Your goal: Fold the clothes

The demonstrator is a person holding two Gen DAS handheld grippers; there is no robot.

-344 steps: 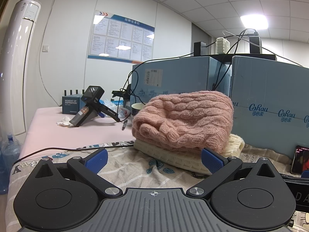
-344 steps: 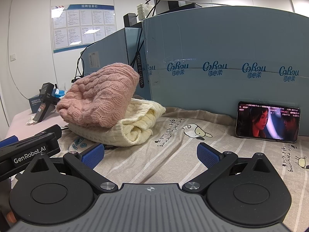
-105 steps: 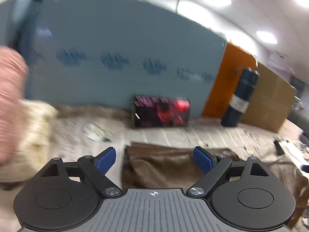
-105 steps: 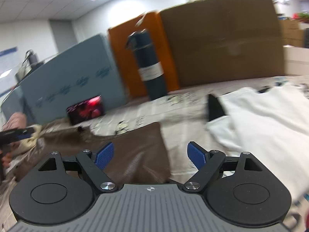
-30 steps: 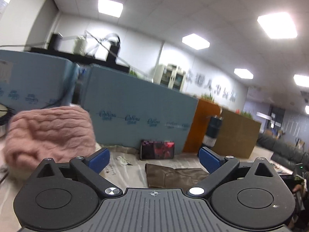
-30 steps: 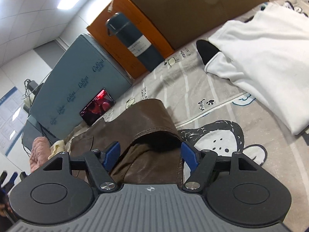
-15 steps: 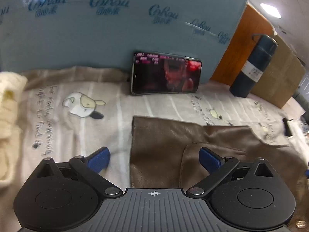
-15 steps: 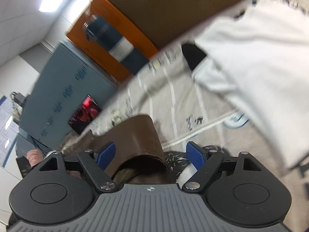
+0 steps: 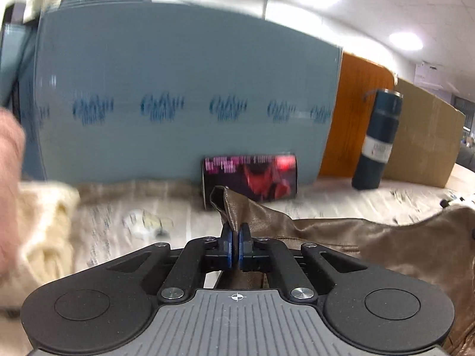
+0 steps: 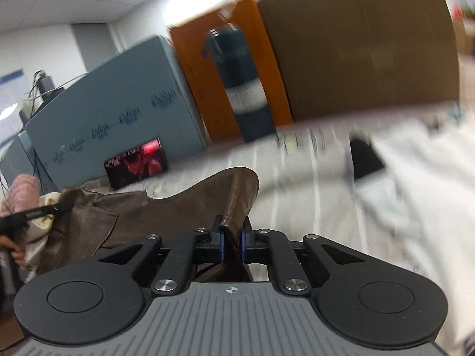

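A brown leather-like garment (image 9: 371, 243) lies on the printed sheet and is lifted at two corners. My left gripper (image 9: 236, 247) is shut on its left corner, which sticks up between the blue pads. My right gripper (image 10: 231, 241) is shut on the opposite corner of the same garment (image 10: 207, 195). The left gripper shows at the left edge of the right wrist view (image 10: 29, 215). Folded cream (image 9: 44, 222) and pink (image 10: 22, 191) sweaters sit at the left. White clothing (image 10: 415, 184) lies at the right.
A phone (image 9: 251, 179) playing video leans on the blue cardboard box (image 9: 178, 89). A dark blue flask (image 9: 378, 139) stands before orange (image 9: 353, 112) and brown cardboard (image 9: 421, 139) panels. A black item (image 10: 365, 154) lies by the white clothing.
Both grippers were open half a second ago; both have now shut on corners of the brown garment and raised them. Both views are blurred by motion.
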